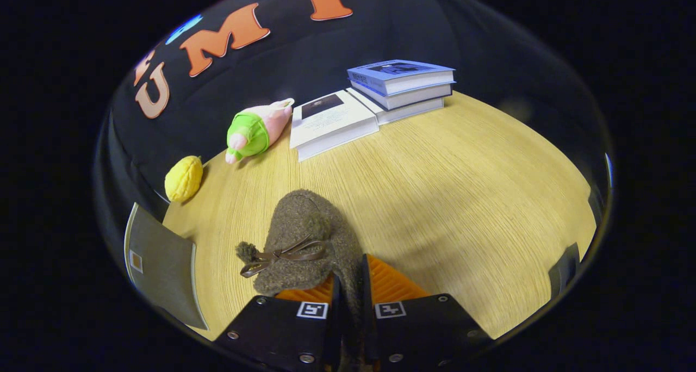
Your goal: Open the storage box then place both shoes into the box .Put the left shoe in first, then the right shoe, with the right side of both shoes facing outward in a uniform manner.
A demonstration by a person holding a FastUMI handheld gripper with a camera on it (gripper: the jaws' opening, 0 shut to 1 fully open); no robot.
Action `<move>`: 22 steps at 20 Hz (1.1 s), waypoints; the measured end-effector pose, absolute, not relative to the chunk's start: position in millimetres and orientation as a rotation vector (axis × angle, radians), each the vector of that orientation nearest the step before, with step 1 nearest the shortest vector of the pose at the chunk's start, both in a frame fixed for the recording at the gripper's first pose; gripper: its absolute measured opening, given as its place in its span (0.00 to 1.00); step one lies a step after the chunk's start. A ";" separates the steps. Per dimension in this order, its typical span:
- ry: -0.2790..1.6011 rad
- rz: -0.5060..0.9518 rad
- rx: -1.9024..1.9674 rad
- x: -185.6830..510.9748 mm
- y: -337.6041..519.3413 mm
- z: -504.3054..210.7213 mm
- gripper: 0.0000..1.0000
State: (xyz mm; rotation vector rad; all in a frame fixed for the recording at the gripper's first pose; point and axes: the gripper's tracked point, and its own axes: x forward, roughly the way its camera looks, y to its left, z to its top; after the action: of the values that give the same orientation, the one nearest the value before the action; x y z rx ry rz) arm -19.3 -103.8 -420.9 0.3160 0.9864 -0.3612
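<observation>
Pale wood-grain tabletop [446,198] spans the scene, backed by the black cloth wall [304,56] on the far side.

Far right of centre: stack of three white-paged books with blue covers [402,84], lying flat. Just left of the stack and touching it — a single white-covered book [331,123] with a dark rectangle on its cover, also flat.

Near left: grey flat panel with a small orange square mark [160,263], at the table's near-left corner. Cannot tell what it belongs to.

Brown fuzzy fleece shoe with a thin brown ribbon bow [304,241] — held in the gripper [350,298], toe pointing away toward the far side, bow on its upper surface. The rear part of the shoe runs down into the narrow gap between the two fingers; both press on it from left and right, closed tight. Whether the sole touches the table cannot be told.

Far left: pink plush toy in a green garment [255,131], lying on its side next to the white book.

Left edge of table: small yellow ribbed plush object [184,179], near the cloth wall.
</observation>
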 end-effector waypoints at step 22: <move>0.899 -0.194 0.388 30.8 87.0 -294.7 0.05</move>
State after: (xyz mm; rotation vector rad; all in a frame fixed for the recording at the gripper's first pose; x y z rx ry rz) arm 30.8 87.0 -294.7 0.3885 0.8986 -0.1942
